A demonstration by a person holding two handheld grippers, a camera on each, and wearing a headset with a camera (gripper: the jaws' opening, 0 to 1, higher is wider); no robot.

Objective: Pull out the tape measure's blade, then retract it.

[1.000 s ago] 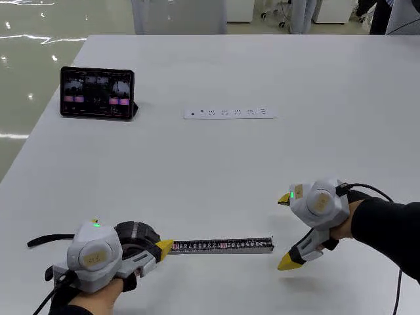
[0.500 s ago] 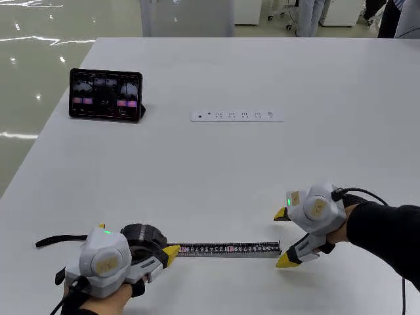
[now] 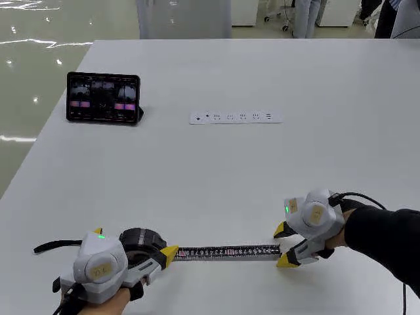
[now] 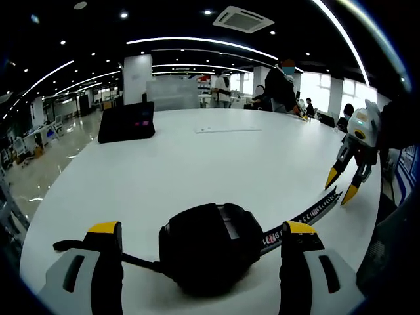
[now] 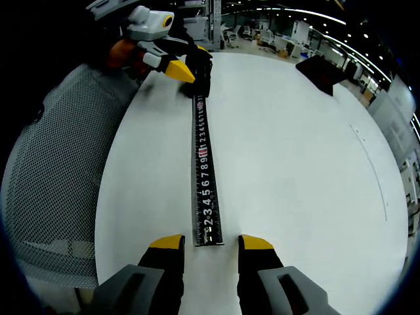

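Tape measure: a round black case (image 3: 141,237) lying flat on the white worktop (image 3: 262,170). Its blade (image 3: 226,251) is drawn out from the case in a straight line and rests on the surface. The blade is black with white numerals and red marks. A black strap (image 3: 56,245) trails from the case on the side opposite the blade. The left gripper (image 3: 134,241) has its jaws spread wide with the case between them. In the left gripper view the case (image 4: 210,246) shows a gap to one yellow tip, while the other tip sits beside the point where the blade (image 4: 308,213) leaves the case, so nothing is clamped. The right gripper (image 3: 283,246) stands at the blade's far end from the case, jaws parted. The right gripper view shows the blade tip (image 5: 209,241) lying between the two yellow tips with clear space on each side, not pinched. It also makes the numerals legible along the blade (image 5: 205,177), running back to the case (image 5: 202,65). The head view shows a tablet (image 3: 103,97) standing well beyond the case and a white power strip (image 3: 235,117) lying beyond the blade. The left gripper view shows the right gripper (image 4: 340,186) from the front, tips pointing down at the blade's end.
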